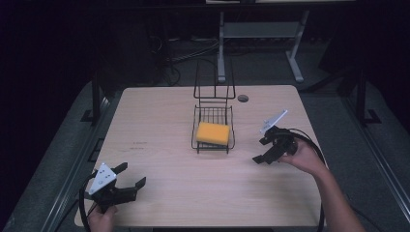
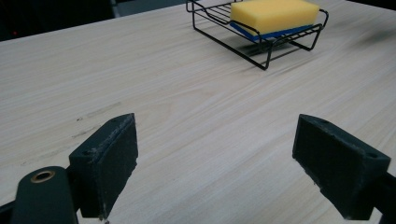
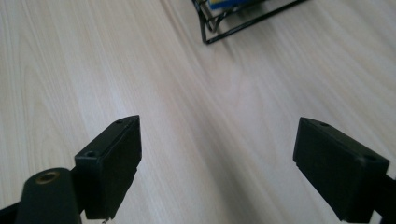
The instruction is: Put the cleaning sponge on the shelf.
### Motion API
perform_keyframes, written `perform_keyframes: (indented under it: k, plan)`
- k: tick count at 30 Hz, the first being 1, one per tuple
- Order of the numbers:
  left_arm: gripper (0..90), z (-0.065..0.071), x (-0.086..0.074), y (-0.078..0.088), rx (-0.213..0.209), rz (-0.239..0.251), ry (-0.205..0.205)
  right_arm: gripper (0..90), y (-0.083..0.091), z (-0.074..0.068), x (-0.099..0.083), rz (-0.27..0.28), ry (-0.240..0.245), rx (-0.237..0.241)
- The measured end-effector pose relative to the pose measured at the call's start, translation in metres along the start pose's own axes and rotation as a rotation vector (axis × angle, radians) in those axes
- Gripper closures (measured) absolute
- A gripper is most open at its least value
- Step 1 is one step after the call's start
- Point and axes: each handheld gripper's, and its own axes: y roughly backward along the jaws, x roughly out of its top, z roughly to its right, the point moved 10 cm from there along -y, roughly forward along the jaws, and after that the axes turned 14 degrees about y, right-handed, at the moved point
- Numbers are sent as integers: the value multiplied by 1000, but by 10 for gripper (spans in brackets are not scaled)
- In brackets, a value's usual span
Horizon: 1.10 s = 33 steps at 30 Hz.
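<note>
Nearest me, at the table's (image 1: 159, 193) front left corner, the left gripper (image 1: 130, 175) sits low with its jaws spread wide and nothing between them. Farther in on the right, the right gripper (image 1: 263, 151) is likewise splayed and empty, aimed at bare wood. Beyond both, mid-table, a yellow sponge (image 1: 212, 133) lies flat in a black wire rack (image 1: 231, 126), well apart from either gripper.

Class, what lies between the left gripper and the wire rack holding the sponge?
Bare wooden tabletop, seen in the left gripper view, between left gripper and rack.
</note>
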Motion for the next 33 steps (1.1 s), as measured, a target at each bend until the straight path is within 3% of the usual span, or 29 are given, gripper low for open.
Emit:
perform_keyframes:
  k: [24, 33]
  plan:
    - [134, 0, -1, 2, -7, 5, 5, 164, 9, -34, -55, -49, -34, -41]
    - [134, 1, -1, 1, -7, 4, 3, 165, 14, -48, -69, -32, -50, -60]
